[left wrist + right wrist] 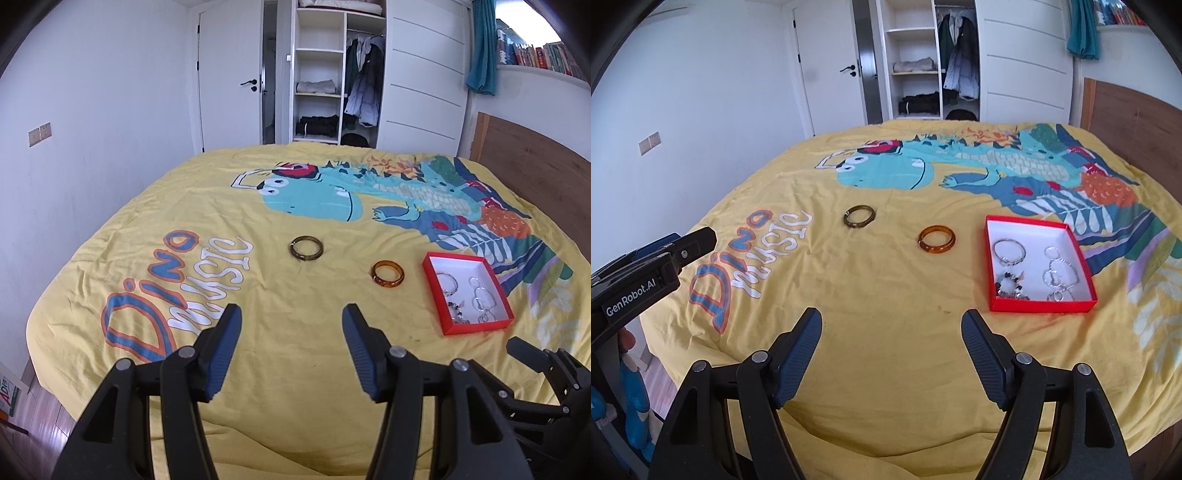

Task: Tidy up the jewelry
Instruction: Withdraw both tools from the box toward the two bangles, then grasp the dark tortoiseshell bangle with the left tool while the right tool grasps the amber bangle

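Note:
A dark olive bangle [306, 249] [859, 216] and an amber bangle [387, 273] [937, 239] lie apart on the yellow bedspread [280, 295] [879, 288]. To their right sits a red shallow box [431, 284] [989, 266] with a white inside, holding several silver bracelets [1009, 251] and a beaded piece [1010, 286]. My left gripper [291, 319] is open and empty, hovering above the bedspread short of the bangles. My right gripper [892, 323] is open and empty, also short of them. Each gripper shows at the edge of the other's view.
The bed fills the view; its near edge lies just below the grippers. A wooden headboard [535, 166] stands at the right. An open wardrobe [332, 74] and a white door [229, 74] stand beyond the far edge. The floor drops off at the left.

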Motion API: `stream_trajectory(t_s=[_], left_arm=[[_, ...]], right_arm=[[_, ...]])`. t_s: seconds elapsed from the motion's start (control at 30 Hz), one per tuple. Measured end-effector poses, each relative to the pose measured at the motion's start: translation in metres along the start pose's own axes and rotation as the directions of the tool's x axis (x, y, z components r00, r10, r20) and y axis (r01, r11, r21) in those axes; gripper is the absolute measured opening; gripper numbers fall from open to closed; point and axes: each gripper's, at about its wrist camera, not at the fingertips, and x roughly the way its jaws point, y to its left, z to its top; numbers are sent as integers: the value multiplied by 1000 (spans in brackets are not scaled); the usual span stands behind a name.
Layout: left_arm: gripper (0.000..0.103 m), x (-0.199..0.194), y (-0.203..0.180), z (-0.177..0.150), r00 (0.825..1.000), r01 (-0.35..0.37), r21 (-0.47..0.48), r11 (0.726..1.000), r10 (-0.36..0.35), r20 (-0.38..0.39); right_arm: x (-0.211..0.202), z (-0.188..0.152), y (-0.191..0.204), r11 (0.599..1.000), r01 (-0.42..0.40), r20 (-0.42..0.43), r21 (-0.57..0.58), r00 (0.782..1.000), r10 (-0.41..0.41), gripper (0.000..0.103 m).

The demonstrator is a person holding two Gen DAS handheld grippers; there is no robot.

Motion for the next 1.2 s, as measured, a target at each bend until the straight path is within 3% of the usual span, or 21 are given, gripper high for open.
stream_trajectory(t_s=[0.33,0.63,1.07,1.2], left_arm=[[55,64,5,-10,993,9,-37,999,-14,-116],[55,148,20,-18,963,-21,-65,998,3,-268],[55,278,34,57,965,-9,-145,989,-30,-262],[55,321,33,79,960,15,-166,986,-60,-272]], right_arm=[[62,-6,-10,1000,-21,-110,23,994,23,77],[135,-2,-27,999,-23,-203,32,979,29,77],[239,71,-54,1000,-26,-159,15,987,29,77],[273,92,-56,999,-34,-167,-9,985,32,67]])
